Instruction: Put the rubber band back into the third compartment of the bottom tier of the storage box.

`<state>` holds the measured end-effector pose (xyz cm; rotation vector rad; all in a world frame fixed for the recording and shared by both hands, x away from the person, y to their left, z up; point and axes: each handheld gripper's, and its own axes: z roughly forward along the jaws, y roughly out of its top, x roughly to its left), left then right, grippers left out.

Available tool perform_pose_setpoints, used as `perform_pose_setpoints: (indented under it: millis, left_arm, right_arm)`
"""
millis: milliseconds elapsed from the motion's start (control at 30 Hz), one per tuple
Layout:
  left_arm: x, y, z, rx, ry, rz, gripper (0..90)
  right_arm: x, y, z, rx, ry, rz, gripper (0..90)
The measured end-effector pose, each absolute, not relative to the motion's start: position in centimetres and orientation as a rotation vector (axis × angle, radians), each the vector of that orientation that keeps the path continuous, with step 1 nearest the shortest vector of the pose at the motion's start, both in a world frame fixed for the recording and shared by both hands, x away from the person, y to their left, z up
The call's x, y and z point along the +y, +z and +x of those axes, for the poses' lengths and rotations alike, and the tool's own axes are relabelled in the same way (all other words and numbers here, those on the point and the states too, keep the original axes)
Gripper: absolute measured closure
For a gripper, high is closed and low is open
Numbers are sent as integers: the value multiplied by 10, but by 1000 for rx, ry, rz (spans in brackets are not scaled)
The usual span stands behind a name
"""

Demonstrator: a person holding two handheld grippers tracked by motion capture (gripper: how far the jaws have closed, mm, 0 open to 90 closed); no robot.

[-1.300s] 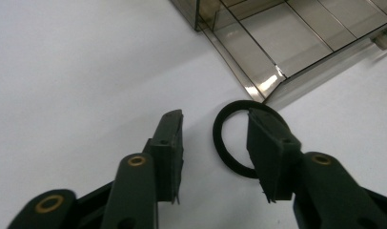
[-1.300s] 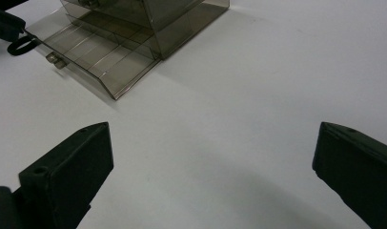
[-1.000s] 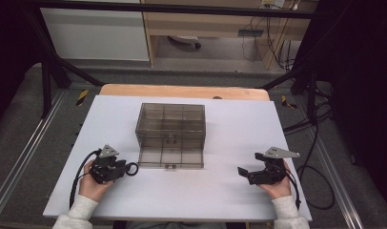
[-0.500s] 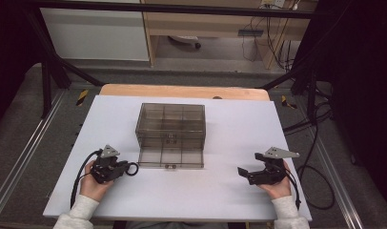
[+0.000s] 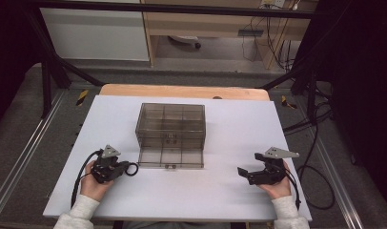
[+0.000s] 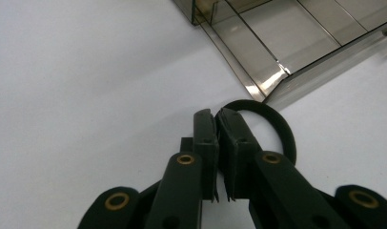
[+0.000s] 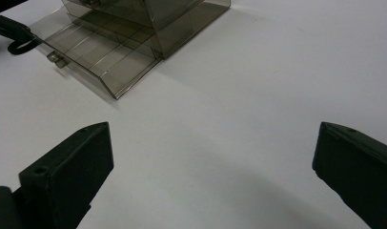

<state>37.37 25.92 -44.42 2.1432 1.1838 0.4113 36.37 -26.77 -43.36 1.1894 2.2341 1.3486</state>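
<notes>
A black elastic ring (image 6: 272, 125) lies on the white table beside the front left corner of a smoky clear compartment box (image 5: 170, 125). My left gripper (image 6: 219, 119) is shut on the near side of this ring (image 5: 132, 168). Its jaws have just been closing with the ring's band pinched between the pads. The box's front panel (image 5: 170, 157) is folded down flat onto the table. At the right, my right gripper (image 5: 244, 172) rests low over the table, its jaws wide open (image 7: 213, 167) with nothing between them. They point toward the box (image 7: 134, 28).
The white table top (image 5: 229, 124) stretches around the box, and a wooden strip (image 5: 182, 91) runs along its far edge. Black frame bars and cables stand beyond the table at the back and right. Hands in light sleeves hold both grippers at the near edge.
</notes>
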Motion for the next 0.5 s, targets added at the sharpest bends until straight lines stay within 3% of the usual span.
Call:
perform_pose_setpoints:
  millis: [500]
  left_arm:
    - [261,-445,374,1175,403,2142,867]
  right_arm:
    - [-268,-433,364,2231,1350,1193,7]
